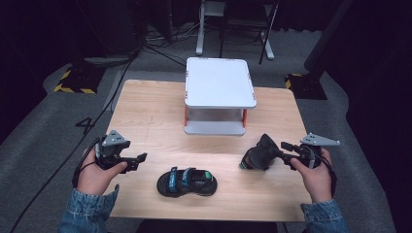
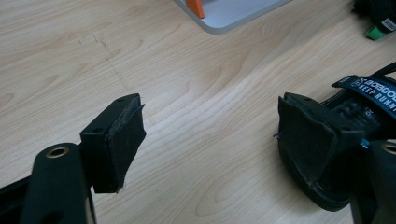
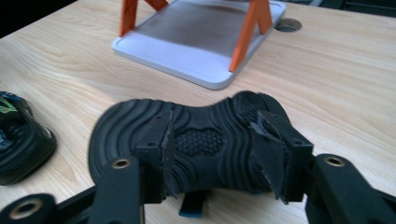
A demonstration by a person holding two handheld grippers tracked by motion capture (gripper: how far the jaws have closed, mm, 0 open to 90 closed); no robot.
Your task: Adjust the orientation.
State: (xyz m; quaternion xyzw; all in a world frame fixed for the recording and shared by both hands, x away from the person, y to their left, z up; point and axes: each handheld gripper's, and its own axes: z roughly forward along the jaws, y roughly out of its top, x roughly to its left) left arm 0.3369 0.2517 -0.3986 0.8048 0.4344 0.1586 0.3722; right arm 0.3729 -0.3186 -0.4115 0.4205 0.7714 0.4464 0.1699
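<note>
Between our right gripper's pads sits a black sandal, turned so its ribbed sole faces the camera; the jaws clamp it across the narrow waist of the sole, one pad on each edge. From above, we see that right gripper at the table's right side with the sandal held just off its tip, raised on edge above the wooden table. Our left gripper hovers at the table's left side with its jaws spread wide and nothing between them, bare wood showing in the gap. Just beside its right jaw lies a second sandal, black with blue straps, flat on the table near our edge. Farther back, in the middle, stands a white two-tier rack on orange posts.
</note>
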